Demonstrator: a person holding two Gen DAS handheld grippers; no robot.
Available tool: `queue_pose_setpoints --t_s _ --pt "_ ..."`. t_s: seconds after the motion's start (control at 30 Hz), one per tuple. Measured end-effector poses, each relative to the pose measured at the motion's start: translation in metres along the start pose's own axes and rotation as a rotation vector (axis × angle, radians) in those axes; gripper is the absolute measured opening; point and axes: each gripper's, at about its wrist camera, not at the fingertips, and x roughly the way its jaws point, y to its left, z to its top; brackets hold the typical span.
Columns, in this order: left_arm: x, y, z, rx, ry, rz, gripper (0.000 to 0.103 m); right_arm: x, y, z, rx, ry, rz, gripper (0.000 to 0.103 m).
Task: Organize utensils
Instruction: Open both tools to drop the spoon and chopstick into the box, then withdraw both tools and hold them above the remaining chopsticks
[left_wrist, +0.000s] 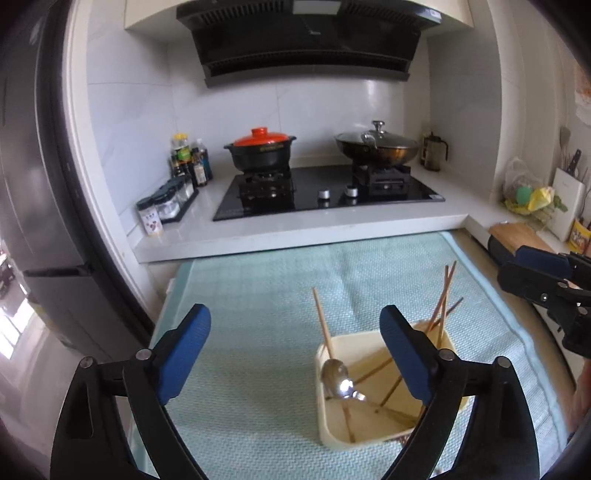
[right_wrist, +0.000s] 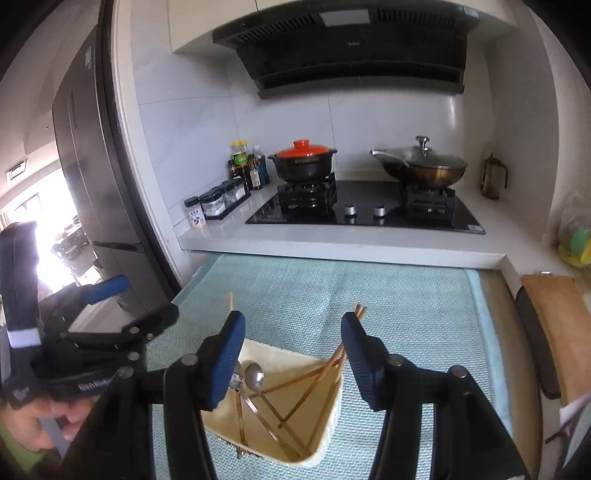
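A cream plastic bin (left_wrist: 334, 437) (right_wrist: 328, 428) stands on a pale blue mat (left_wrist: 258, 295) (right_wrist: 406, 295). In it lie metal spoons (left_wrist: 338, 376) (right_wrist: 254, 376) and several wooden chopsticks (left_wrist: 441, 302) (right_wrist: 295, 384), some leaning out over the rim. My left gripper (left_wrist: 295, 349) is open and empty, above the bin's left side. My right gripper (right_wrist: 293, 356) is open and empty, right above the bin. The right gripper shows at the right edge of the left wrist view (left_wrist: 543, 280); the left gripper shows at the left of the right wrist view (right_wrist: 107, 314).
Behind the mat is a white counter (left_wrist: 258, 236) with a black gas hob (left_wrist: 325, 192), a red-lidded clay pot (left_wrist: 260, 147) and a lidded wok (left_wrist: 376, 146). Spice jars (left_wrist: 166, 206) stand at left. A wooden board (right_wrist: 557, 325) lies at right. A dark fridge (right_wrist: 92, 166) stands at left.
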Motion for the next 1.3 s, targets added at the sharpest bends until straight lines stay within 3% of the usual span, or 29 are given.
queue_pose_setpoints --t_s 0.23,0.37,0.5,0.6,0.7,0.8,0.87,1.13,1.3 --pt "-0.108 0.035 -0.048 -0.02 -0.048 -0.069 0.102 -0.108 0.009 -0.044 -0.067 -0.054 -0.049 0.069" --pt "-0.158 0.046 -0.098 -0.01 -0.047 -0.065 0.102 -0.158 0.012 -0.085 -0.095 -0.051 -0.117 0.077" --pt "-0.191 0.041 -0.156 -0.008 -0.019 -0.087 0.102 -0.195 0.014 -0.134 -0.075 -0.045 -0.156 0.077" --pt "-0.203 0.03 -0.198 -0.029 0.032 -0.104 0.102 -0.216 0.015 -0.176 -0.024 -0.044 -0.168 0.077" --pt "-0.208 0.02 -0.232 -0.108 0.086 -0.165 0.102 -0.233 0.014 -0.216 0.045 -0.047 -0.196 0.077" --pt "-0.208 0.011 -0.254 -0.193 0.14 -0.228 0.101 -0.242 0.011 -0.248 0.115 -0.029 -0.216 0.077" --pt "-0.208 0.003 -0.262 -0.189 0.172 -0.232 0.101 -0.247 0.01 -0.266 0.135 -0.009 -0.222 0.077" --pt "-0.202 -0.007 -0.276 -0.155 0.226 -0.107 0.102 -0.256 0.021 -0.29 0.081 -0.025 -0.297 0.077" --pt "-0.208 -0.013 -0.279 -0.127 0.2 -0.14 0.102 -0.249 0.027 -0.291 0.078 -0.012 -0.267 0.077"
